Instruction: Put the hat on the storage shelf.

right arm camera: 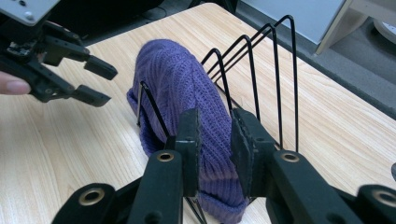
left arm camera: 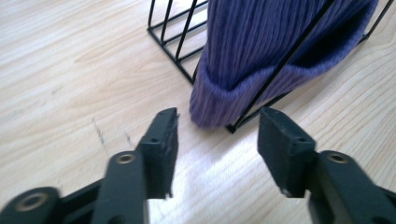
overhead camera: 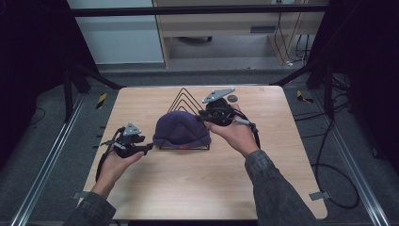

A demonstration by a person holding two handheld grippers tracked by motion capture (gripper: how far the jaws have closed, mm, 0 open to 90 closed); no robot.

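A purple knit beanie [overhead camera: 181,129] is draped over a black wire rack [overhead camera: 186,96] with triangular dividers at the middle of the wooden table. My left gripper [overhead camera: 149,147] lies just left of the hat, open. In the left gripper view its jaws [left arm camera: 217,135] flank the beanie's cuff [left arm camera: 261,46] and the rack's corner [left arm camera: 173,28] without touching. My right gripper [overhead camera: 201,115] is at the hat's upper right. In the right gripper view its jaws [right arm camera: 215,140] stand close together with the beanie's knit [right arm camera: 177,84] between them, beside the rack's wires [right arm camera: 275,70]. The left gripper [right arm camera: 106,85] shows beyond.
A small dark round disc [overhead camera: 232,98] lies on the table [overhead camera: 211,188] behind the right gripper. Black frame bars and rails run along both sides of the table, and cables trail on the floor at the right.
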